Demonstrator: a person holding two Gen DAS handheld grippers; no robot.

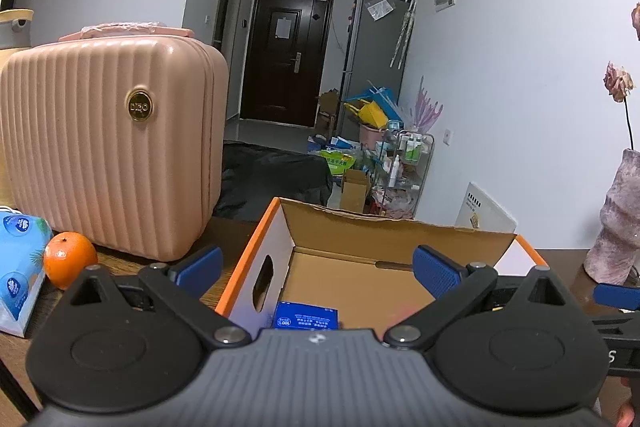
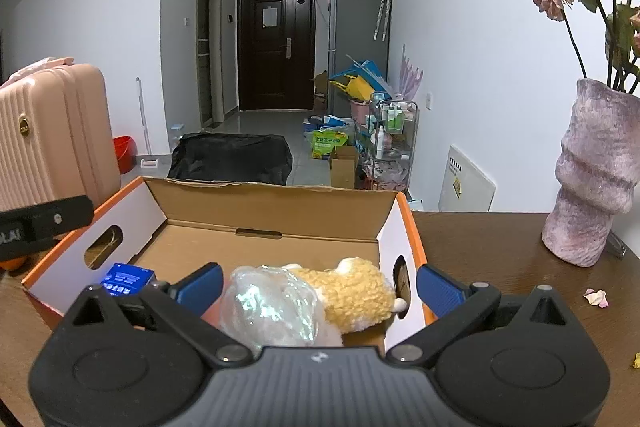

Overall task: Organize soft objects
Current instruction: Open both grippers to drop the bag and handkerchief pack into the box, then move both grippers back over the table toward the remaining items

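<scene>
Cardboard box point(image 2: 272, 211) on the brown surface point(image 2: 500, 247) already holds a yellow plush toy point(image 2: 356, 295), a clear plastic-wrapped bundle point(image 2: 272, 307) at its 9 o'clock, and a blue packet point(image 2: 126, 277) farther toward 9. The left gripper point(image 1: 318, 267) and right gripper point(image 2: 320, 287) hang spread wide, empty, over the box. The tissue pack point(image 1: 18, 259) outside, at the box's 9 o'clock, may be what's left.

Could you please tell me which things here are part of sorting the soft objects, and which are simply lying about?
Part of the job: cardboard box, yellow plush toy, clear plastic bag, blue tissue pack.

Lying about: pink suitcase, orange, tissue box, vase, fallen petal.
</scene>
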